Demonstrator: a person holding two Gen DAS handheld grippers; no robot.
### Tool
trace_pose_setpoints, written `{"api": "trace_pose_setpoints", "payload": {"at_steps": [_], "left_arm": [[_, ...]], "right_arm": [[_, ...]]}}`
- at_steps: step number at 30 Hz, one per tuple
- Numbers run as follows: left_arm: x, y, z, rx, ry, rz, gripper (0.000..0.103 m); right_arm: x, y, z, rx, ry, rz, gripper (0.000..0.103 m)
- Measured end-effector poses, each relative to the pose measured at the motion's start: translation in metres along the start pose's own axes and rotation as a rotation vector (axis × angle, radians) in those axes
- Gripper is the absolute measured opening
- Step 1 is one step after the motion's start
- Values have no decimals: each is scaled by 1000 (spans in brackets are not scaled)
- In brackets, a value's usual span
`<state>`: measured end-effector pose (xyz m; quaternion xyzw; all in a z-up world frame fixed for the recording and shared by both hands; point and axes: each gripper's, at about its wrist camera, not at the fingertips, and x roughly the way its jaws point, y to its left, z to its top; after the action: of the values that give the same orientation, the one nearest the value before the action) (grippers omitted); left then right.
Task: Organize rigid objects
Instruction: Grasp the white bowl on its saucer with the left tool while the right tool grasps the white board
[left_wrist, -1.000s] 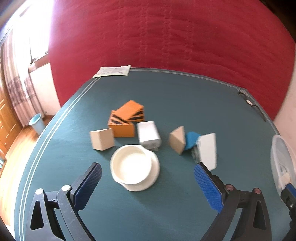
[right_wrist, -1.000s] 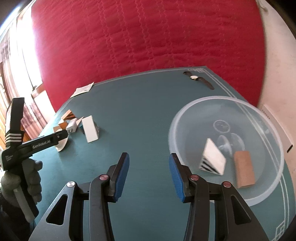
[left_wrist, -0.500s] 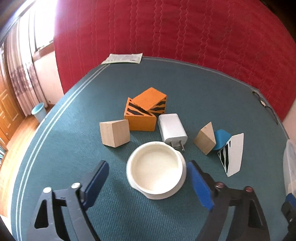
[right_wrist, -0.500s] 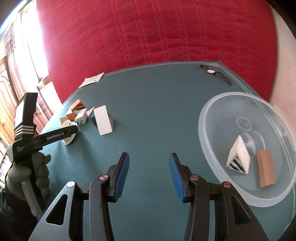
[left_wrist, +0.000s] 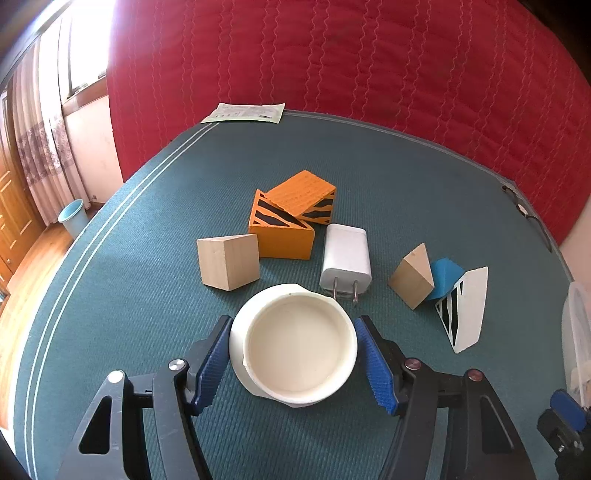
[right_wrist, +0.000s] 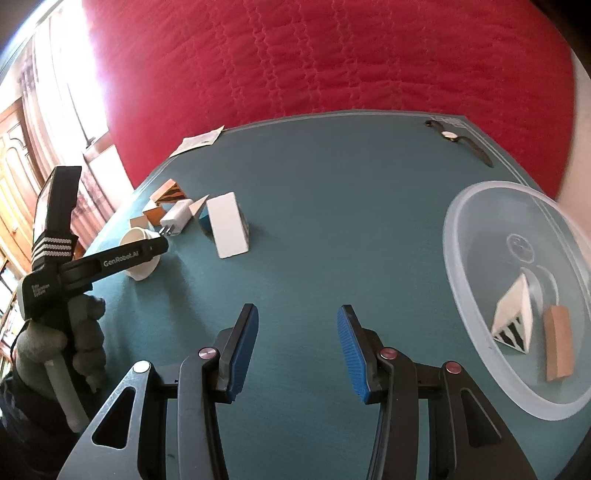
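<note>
A small white bowl (left_wrist: 299, 347) sits on the teal table (left_wrist: 147, 295), and my left gripper (left_wrist: 291, 354) straddles it. Its jaws are closing, with the blue pads (left_wrist: 214, 362) against the bowl's two sides. Behind the bowl lie two orange striped wedges (left_wrist: 282, 236), a plain wooden block (left_wrist: 227, 262), a white charger (left_wrist: 345, 258), a wooden prism (left_wrist: 412, 277), a blue piece (left_wrist: 445, 277) and a white striped wedge (left_wrist: 465, 310). My right gripper (right_wrist: 297, 347) hovers open over bare table, holding nothing.
A clear plastic tub (right_wrist: 480, 206) at the right holds a white striped wedge (right_wrist: 515, 317) and a wooden block (right_wrist: 559, 343). A wristwatch (right_wrist: 458, 142) and a paper slip (left_wrist: 247, 112) lie at the far edge. A red quilted backdrop stands behind the table. A gloved hand (right_wrist: 55, 339) holds the left gripper.
The left gripper's jaws have narrowed from wide open until they flank the white bowl, and it came closer to it. The right gripper drifted left, away from the clear tub.
</note>
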<state>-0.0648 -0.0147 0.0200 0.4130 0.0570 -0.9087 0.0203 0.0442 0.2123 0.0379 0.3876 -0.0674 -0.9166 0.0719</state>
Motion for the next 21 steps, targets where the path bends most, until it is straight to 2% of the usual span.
{"api": "trace_pose_setpoints", "payload": {"at_steps": [10,21], "left_arm": [[-7,3,-6,4,-1,-22,69],[-11,6,-13,21,9,-37,69]], "right_arm": [[20,30,22,-59,22,49,46],[65,54,51,-99,57,96,46]]}}
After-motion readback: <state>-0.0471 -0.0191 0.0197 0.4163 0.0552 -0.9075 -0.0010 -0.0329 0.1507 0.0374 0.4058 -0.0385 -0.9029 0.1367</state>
